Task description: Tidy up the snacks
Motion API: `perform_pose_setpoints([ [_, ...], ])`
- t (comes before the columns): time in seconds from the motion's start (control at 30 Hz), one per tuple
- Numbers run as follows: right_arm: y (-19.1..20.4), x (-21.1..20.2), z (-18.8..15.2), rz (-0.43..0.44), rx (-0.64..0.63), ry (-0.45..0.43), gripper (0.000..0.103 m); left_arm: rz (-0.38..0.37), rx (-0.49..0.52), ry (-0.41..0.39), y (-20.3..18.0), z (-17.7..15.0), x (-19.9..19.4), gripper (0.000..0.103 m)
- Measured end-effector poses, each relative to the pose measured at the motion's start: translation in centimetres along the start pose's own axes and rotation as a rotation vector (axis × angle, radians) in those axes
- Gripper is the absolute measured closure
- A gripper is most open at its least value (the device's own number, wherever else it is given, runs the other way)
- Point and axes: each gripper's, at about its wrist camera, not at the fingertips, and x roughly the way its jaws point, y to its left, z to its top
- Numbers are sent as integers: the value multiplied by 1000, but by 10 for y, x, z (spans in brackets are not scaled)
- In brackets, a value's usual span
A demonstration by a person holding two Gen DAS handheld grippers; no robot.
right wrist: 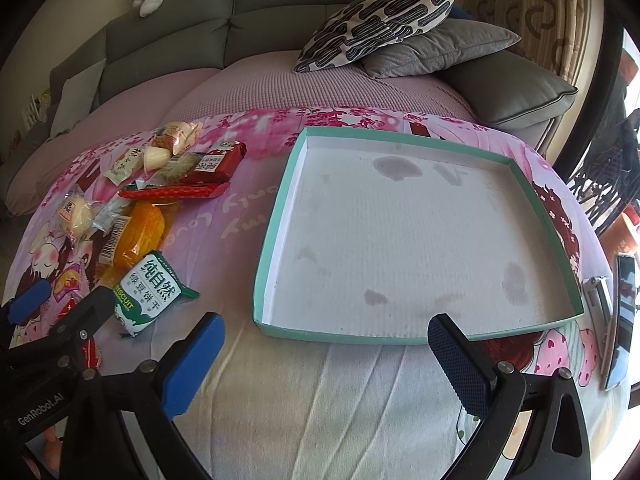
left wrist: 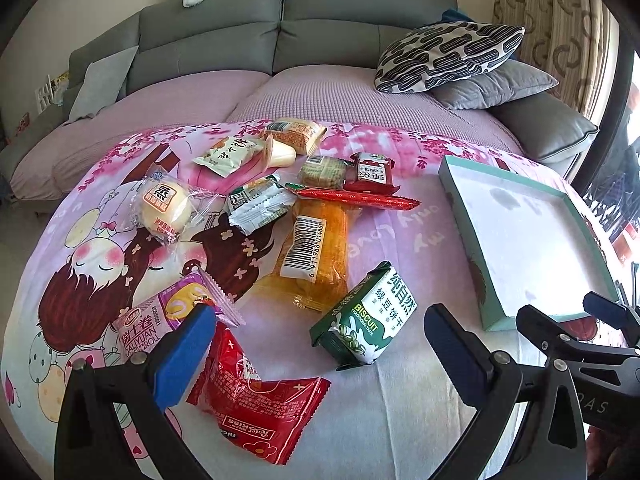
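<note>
Both the left gripper [left wrist: 320,344] and right gripper [right wrist: 326,354] hover with fingers spread wide, gripping nothing; the green biscuit packet [left wrist: 366,318] lies at nine o'clock of the teal box lid [right wrist: 276,240].

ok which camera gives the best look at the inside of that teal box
The right wrist view: the teal box sits centered there, its whole white, stained floor visible with no snacks in it. The left wrist view shows the same box squeezed against the right edge, foreshortened, its near corner partly hidden by the right gripper.
</note>
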Motion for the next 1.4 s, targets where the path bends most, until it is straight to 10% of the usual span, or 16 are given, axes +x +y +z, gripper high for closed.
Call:
perform_pose_setpoints([
  [0.6,42,-4,1,53,-57,-2,0,43,-65,66,38,-3,-15,0],
  [1.4,108,44,11,365,-252,72,15,-42,-136,234,57,-37,15,7],
])
